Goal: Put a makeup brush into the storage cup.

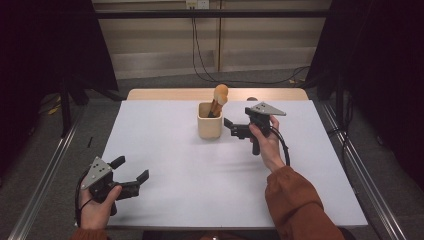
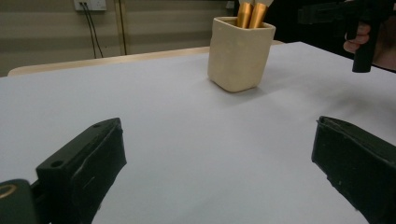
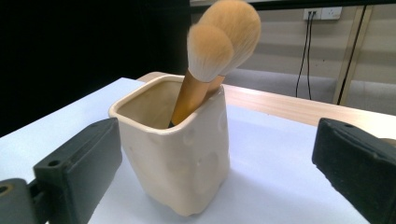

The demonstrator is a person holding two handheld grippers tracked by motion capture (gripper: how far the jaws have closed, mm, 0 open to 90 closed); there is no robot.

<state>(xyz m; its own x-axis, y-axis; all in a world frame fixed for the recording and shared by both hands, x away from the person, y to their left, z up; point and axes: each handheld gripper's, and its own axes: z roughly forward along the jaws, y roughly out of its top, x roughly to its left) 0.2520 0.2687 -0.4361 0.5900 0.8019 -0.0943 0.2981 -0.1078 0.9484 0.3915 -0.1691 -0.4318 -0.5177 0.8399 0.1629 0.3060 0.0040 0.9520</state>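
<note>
A cream square ceramic cup (image 1: 209,125) (image 2: 240,53) (image 3: 177,154) stands upright at the back middle of the white table (image 1: 200,180). Two makeup brushes (image 1: 219,97) (image 3: 219,46) with golden handles (image 2: 250,14) stand in it, their fluffy heads leaning toward the right rim. Close to the cup's right side my right gripper (image 1: 236,117) (image 3: 217,140) is open; its jaws stand wide of the cup without touching it. At the front left my left gripper (image 1: 134,167) (image 2: 217,130) is open low over the table, with nothing between its jaws.
A wooden strip (image 1: 170,94) runs along the table's far edge. Metal rails (image 1: 45,170) flank the table on the floor, and cables (image 1: 200,55) hang down the back wall. The person's hand on the right gripper (image 2: 359,28) shows at the upper right of the left gripper view.
</note>
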